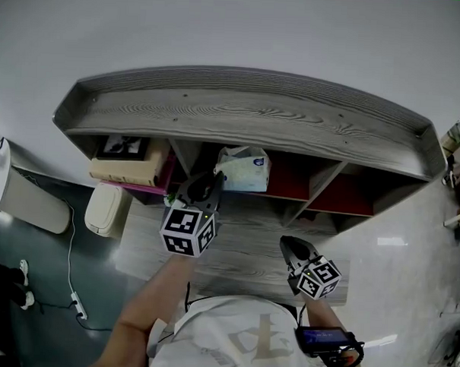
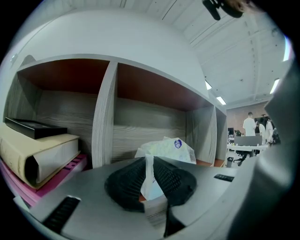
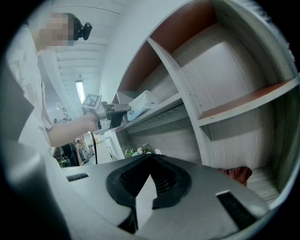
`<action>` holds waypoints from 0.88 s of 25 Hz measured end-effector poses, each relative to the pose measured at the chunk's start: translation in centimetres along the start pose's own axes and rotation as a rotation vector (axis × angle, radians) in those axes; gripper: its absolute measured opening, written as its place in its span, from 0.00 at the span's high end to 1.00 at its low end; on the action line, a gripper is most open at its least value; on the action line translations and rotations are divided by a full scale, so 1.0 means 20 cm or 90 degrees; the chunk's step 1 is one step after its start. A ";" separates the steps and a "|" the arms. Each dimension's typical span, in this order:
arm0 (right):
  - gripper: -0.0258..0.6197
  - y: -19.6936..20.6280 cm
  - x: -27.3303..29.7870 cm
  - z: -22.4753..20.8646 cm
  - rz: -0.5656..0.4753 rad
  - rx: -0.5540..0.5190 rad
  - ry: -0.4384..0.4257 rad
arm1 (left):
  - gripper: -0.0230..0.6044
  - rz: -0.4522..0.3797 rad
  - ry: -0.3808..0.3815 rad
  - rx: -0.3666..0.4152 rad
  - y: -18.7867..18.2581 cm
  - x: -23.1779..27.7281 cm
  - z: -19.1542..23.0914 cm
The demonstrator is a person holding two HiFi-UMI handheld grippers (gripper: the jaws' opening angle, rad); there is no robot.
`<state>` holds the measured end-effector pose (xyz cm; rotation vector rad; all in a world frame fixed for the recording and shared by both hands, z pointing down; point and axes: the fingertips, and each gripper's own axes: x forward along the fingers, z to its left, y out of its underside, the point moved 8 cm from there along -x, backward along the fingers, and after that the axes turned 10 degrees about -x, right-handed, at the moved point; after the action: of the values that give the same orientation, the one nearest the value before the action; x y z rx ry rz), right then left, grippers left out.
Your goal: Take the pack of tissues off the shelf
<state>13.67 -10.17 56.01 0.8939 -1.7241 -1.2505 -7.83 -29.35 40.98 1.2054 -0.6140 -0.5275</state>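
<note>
The white, soft, plastic-wrapped pack of tissues (image 2: pixel 168 146) sits in the middle compartment of the grey wooden shelf (image 1: pixel 256 112). The left tool (image 2: pixel 149 158) pinches only a thin front fold of its plastic, and I judge that pulling could make it slip or tear. In front of the shelf, the right tool (image 3: pixel 150 158) is closed and empty.

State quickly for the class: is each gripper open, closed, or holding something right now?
Left gripper: closed on the pack of tissues, pinching its wrapper.
Right gripper: closed, with nothing between its jaws.
</note>
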 end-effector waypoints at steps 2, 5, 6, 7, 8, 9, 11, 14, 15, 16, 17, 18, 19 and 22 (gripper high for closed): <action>0.95 0.00 0.00 0.00 -0.001 0.000 -0.001 | 0.86 -0.003 0.000 0.001 0.00 0.00 0.00; 0.95 0.00 0.00 0.01 0.000 -0.001 -0.001 | 0.86 -0.006 0.002 0.002 0.00 -0.01 0.00; 0.95 0.00 0.00 0.00 0.000 -0.001 -0.001 | 0.87 -0.008 0.002 0.003 0.00 -0.01 -0.01; 0.95 0.00 0.00 0.00 0.001 0.000 0.000 | 0.90 -0.010 0.002 0.004 -0.01 -0.01 -0.01; 0.95 0.00 0.00 0.00 0.001 0.000 0.000 | 0.90 -0.012 0.003 0.005 -0.01 -0.01 -0.01; 0.95 0.00 0.00 0.00 0.000 0.000 0.001 | 0.90 -0.013 0.003 0.005 -0.01 -0.01 -0.01; 0.95 0.01 -0.01 0.00 0.000 0.002 0.003 | 0.90 -0.013 0.006 0.007 0.00 -0.01 -0.01; 0.95 0.01 -0.01 -0.01 0.001 0.003 0.006 | 0.90 -0.013 0.010 0.006 0.00 -0.01 -0.02; 0.95 0.01 -0.02 -0.01 0.000 0.004 0.006 | 0.90 -0.015 0.011 0.006 0.00 -0.01 -0.02; 0.95 0.01 -0.02 -0.01 0.000 0.004 0.006 | 0.90 -0.016 0.011 0.006 -0.01 -0.01 -0.02; 0.95 0.01 -0.01 -0.01 -0.001 0.004 0.007 | 0.91 -0.018 0.012 0.007 -0.01 -0.01 -0.02; 0.95 0.01 -0.01 -0.01 -0.001 0.003 0.007 | 0.91 -0.020 0.013 0.007 -0.01 -0.02 -0.02; 0.95 0.01 -0.01 -0.01 -0.001 0.004 0.006 | 0.91 -0.022 0.014 0.006 -0.01 -0.02 -0.02; 0.95 0.01 -0.01 -0.01 -0.001 0.005 0.005 | 0.91 -0.026 0.017 0.004 -0.02 -0.03 -0.03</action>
<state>13.88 -9.94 56.23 0.9047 -1.7230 -1.2405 -7.84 -28.71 40.48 1.2313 -0.5700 -0.5437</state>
